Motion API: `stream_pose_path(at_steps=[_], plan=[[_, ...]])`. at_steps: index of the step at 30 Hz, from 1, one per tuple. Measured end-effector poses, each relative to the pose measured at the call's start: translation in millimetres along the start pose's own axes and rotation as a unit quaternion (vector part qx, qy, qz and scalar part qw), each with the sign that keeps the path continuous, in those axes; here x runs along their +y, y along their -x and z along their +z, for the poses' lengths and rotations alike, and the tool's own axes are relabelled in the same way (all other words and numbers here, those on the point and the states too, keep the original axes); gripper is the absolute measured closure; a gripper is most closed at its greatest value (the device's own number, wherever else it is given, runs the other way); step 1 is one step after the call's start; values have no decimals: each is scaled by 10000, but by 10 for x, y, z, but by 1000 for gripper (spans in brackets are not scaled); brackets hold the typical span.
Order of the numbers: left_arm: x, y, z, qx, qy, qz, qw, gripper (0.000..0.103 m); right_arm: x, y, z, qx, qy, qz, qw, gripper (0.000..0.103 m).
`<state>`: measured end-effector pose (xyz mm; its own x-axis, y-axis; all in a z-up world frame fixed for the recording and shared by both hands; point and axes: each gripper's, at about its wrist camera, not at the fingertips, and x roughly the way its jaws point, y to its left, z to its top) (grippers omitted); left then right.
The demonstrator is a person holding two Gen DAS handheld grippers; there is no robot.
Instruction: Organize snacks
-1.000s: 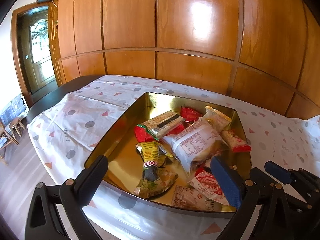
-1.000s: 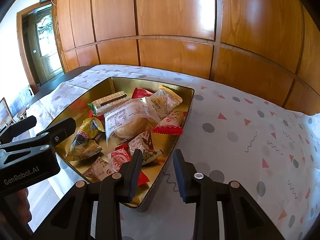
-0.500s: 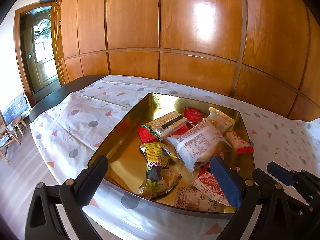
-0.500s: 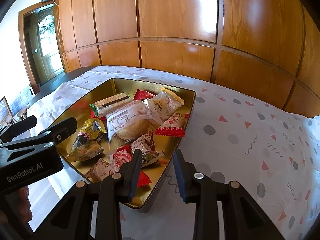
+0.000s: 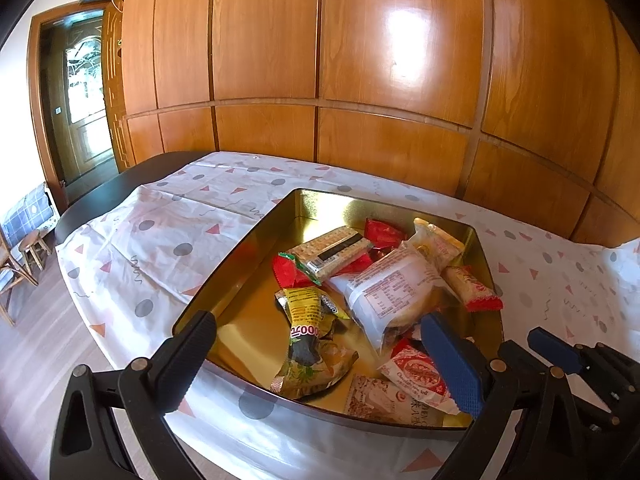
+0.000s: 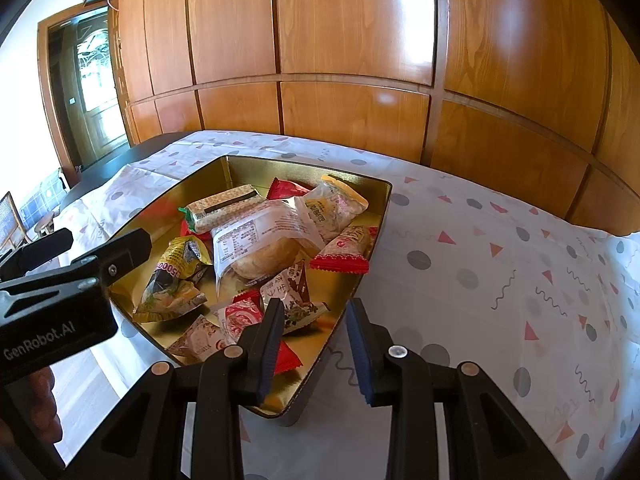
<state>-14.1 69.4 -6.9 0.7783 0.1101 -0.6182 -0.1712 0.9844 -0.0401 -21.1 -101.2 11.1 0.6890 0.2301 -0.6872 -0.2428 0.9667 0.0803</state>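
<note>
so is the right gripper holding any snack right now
No, the right gripper hangs over the gold tray's near corner with nothing between its fingers.

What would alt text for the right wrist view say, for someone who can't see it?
A gold tray of wrapped snacks sits on a patterned tablecloth before wood panelling. The right gripper, slightly open and empty, hovers over the tray's near corner; the left gripper shows at left.

A dark counter [image 5: 100, 194] runs along the wood-panelled wall. A white cloth [image 5: 160, 248] printed with grey dots and red triangles covers nearly all of it, leaving the dark end beyond the cloth bare. A gold tin [image 5: 256, 248] filled with wrapped snacks sits directly on the cloth, near its front edge.
</note>
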Motion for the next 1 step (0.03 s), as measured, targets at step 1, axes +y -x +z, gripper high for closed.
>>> stream_pose_path(at_steps=[1], plan=[[-3,-7,4,23,-4,-10,10000,1,-38,7,2,-10,-47,-1,10000,71]])
